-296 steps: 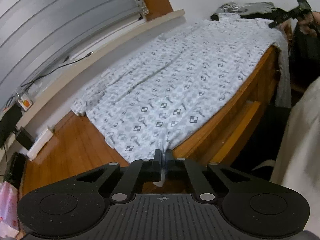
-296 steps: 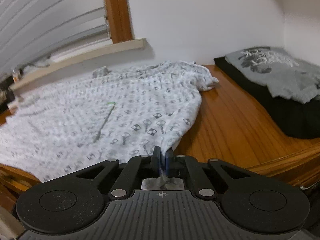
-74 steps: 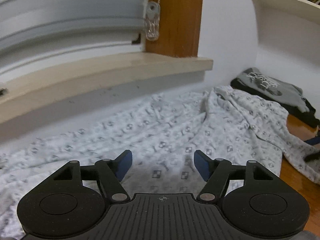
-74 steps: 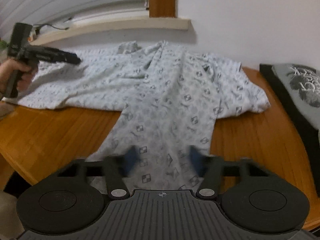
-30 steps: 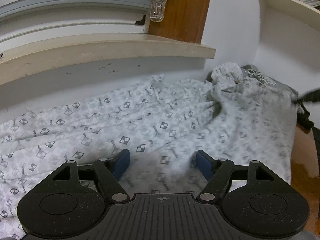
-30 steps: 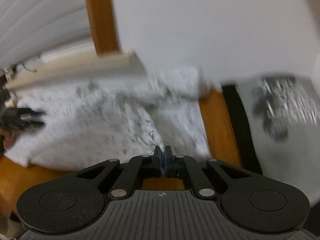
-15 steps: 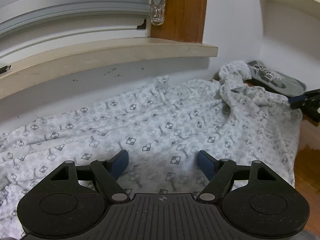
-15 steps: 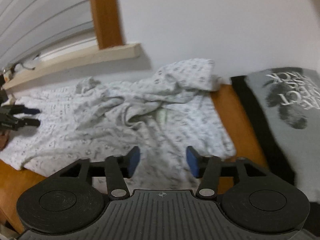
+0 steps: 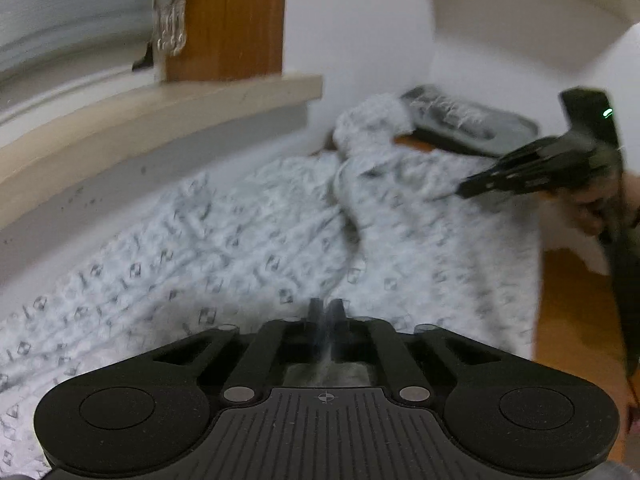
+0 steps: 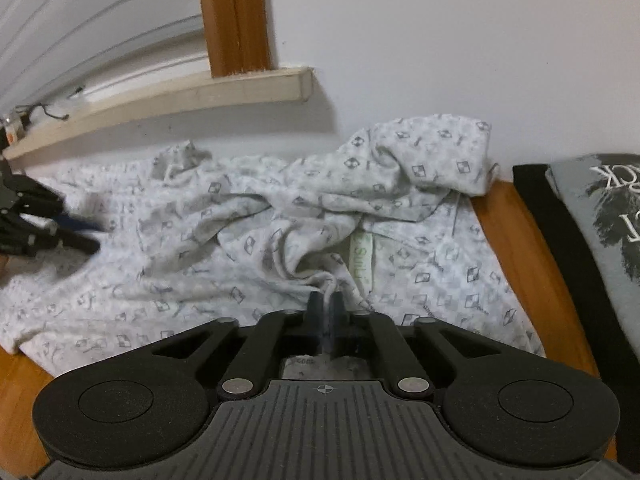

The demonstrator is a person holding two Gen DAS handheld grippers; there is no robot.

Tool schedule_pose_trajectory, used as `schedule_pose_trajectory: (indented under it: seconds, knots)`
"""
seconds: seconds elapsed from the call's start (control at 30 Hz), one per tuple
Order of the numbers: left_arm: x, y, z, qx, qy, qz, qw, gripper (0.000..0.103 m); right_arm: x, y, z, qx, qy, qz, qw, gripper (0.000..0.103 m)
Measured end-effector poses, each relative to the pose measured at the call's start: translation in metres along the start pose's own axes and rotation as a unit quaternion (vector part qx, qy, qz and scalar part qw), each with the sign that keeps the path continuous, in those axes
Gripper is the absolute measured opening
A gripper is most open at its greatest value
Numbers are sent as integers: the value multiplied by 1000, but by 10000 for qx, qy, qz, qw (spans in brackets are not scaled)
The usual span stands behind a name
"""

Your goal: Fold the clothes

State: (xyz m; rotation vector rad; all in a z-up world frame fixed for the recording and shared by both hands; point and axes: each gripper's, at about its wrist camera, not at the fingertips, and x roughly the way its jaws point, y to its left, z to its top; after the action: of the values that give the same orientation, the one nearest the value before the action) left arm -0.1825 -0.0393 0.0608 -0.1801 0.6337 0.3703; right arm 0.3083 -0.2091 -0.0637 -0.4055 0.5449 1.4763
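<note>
Both our grippers have just closed: the left gripper (image 9: 326, 312) and right gripper (image 10: 326, 304) each pinch the patterned shirt (image 10: 240, 240), which lies rumpled on the wooden table (image 10: 508, 216) below the windowsill, so we judge another fold can begin

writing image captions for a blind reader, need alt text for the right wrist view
The right tongs are shut on a fold of a rumpled patterned shirt spread on a wooden table below a windowsill. The left tongs show at far left, and a folded grey shirt lies right.
</note>
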Motion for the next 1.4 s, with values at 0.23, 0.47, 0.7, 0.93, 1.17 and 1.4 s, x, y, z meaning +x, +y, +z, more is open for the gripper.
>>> schedule_pose_trajectory:
  seconds: [0.23, 0.47, 0.7, 0.93, 1.17, 1.4]
  knots:
    - [-8, 13, 2, -383, -83, 808, 9960, 6, 6, -10, -4, 213, -234, -373, 9988, 11]
    - [-54, 37, -25, -680, -137, 1099, 9915, 43, -20, -1, -16, 205, -619, -559, 9963, 44]
    - [-126, 73, -81, -804, 132, 1759, 9810, 59, -3, 14, -23, 25, -305, -248, 9992, 58]
    - [-183, 117, -126, -1182, 313, 2096, 9701, 66, 6, 16, -22, -84, -77, -219, 9997, 65]
    - [-195, 112, -130, -1082, 261, 2277, 9673, 20, 13, 24, -19, -326, 37, -245, 9992, 77]
    - [-217, 111, -136, -1326, 136, 2833, 9497, 3, 14, 24, -19, -336, 51, -228, 9992, 77]
